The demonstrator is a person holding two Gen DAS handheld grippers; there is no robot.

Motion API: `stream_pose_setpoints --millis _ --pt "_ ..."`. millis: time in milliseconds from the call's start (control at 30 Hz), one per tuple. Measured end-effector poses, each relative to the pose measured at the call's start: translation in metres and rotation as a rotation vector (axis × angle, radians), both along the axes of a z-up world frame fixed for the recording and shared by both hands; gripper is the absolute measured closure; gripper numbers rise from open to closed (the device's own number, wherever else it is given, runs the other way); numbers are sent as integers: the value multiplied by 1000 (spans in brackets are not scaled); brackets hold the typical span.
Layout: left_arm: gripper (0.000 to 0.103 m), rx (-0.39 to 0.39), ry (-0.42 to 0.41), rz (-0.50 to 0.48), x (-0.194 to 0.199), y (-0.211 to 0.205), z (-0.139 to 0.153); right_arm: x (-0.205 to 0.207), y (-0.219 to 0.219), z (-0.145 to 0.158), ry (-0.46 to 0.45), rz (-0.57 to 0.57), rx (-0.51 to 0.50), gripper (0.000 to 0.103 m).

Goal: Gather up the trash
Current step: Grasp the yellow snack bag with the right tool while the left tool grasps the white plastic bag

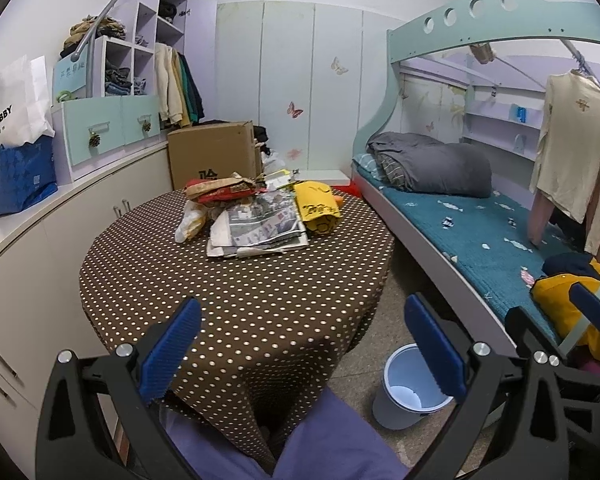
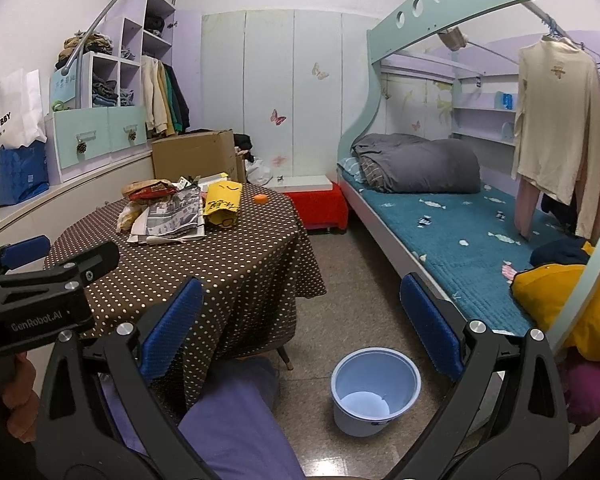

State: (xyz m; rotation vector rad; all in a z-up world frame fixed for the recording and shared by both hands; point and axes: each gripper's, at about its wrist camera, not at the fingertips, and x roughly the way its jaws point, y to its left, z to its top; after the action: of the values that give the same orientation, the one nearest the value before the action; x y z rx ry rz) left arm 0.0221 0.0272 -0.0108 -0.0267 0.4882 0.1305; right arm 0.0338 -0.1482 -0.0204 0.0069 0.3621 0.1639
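A heap of trash lies at the far side of the round polka-dot table [image 1: 240, 320]: folded newspaper [image 1: 260, 228], a yellow bag [image 1: 316, 210], a red-brown wrapper [image 1: 220, 192] and a pale plastic bag [image 1: 190, 224]. The newspaper [image 2: 176, 216] and yellow bag [image 2: 222, 204] also show in the right wrist view, with a small orange object [image 2: 261, 199]. A light blue bin [image 1: 412, 400] [image 2: 374, 390] stands on the floor right of the table. My left gripper [image 1: 302, 356] is open and empty over the table's near edge. My right gripper [image 2: 300, 332] is open and empty above the floor near the bin.
A bunk bed [image 2: 460, 232] with teal mattress runs along the right. White cabinets [image 1: 28, 280] line the left wall, a cardboard box [image 1: 216, 152] stands behind the table. A red stool [image 2: 320, 204] sits by the bed. The person's knee [image 2: 232, 420] is below the grippers.
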Motion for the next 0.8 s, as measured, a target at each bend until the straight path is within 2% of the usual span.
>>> stream_pose_setpoints --millis 433,800 --pt "4 -55 69 99 33 46 10 49 41 13 79 109 16 6" --pt "4 -109 164 163 81 86 9 110 79 14 179 187 28 6"
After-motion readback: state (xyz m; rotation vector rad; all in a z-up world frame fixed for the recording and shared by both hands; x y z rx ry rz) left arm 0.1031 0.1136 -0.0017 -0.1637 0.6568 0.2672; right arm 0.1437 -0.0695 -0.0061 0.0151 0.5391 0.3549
